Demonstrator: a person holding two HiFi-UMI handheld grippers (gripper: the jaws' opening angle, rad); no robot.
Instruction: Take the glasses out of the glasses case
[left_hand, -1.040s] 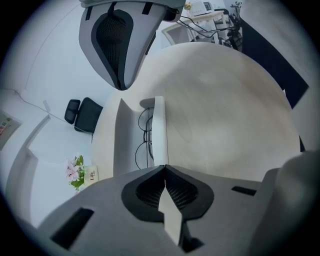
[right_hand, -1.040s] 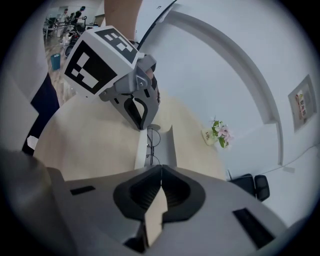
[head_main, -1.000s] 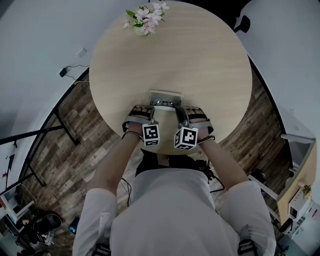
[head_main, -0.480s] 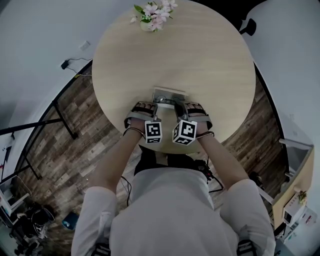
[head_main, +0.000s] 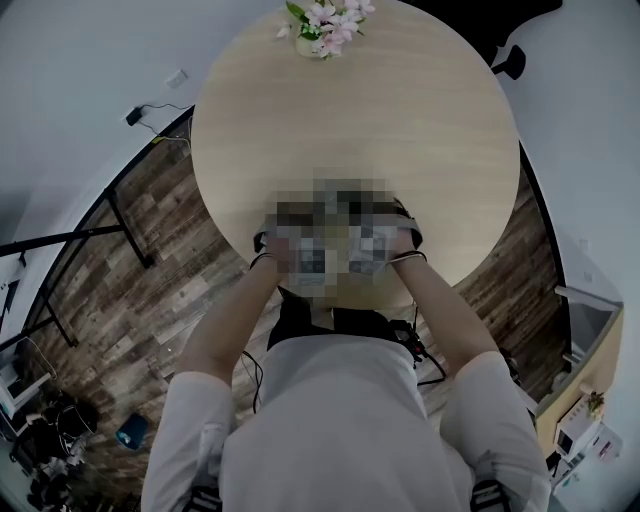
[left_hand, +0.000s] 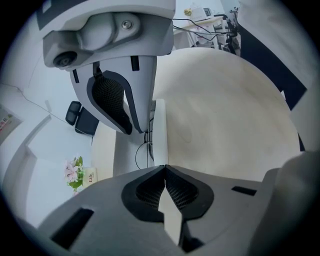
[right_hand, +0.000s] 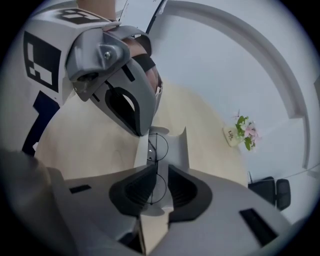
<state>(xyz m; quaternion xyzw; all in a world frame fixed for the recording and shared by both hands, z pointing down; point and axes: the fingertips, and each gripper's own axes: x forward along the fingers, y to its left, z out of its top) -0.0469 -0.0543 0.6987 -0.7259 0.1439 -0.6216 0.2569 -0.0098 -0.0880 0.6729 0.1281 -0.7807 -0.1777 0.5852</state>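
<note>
A white glasses case (right_hand: 178, 146) lies open on the round wooden table (head_main: 400, 120) near its front edge. Thin round wire glasses (right_hand: 158, 148) lie in the case. My right gripper (right_hand: 160, 172) is over it, jaws just opened a little, one lens in the gap between the pads and not pressed. My left gripper (left_hand: 164, 167) is shut on the case's thin white wall (left_hand: 160, 132). Each gripper shows at the top of the other's view: the right gripper (left_hand: 115, 100), the left gripper (right_hand: 125, 95). In the head view a mosaic patch covers both grippers and the case.
A small pot of pink flowers (head_main: 330, 20) stands at the table's far edge, also visible as the flower pot (right_hand: 242, 132). A black chair base (right_hand: 270, 192) sits on the floor beyond the table. The person stands against the table's near edge.
The right gripper has edged in over the case and sunk a little. The left gripper has stayed in place. Now the mosaic patch hides both in the head view.
</note>
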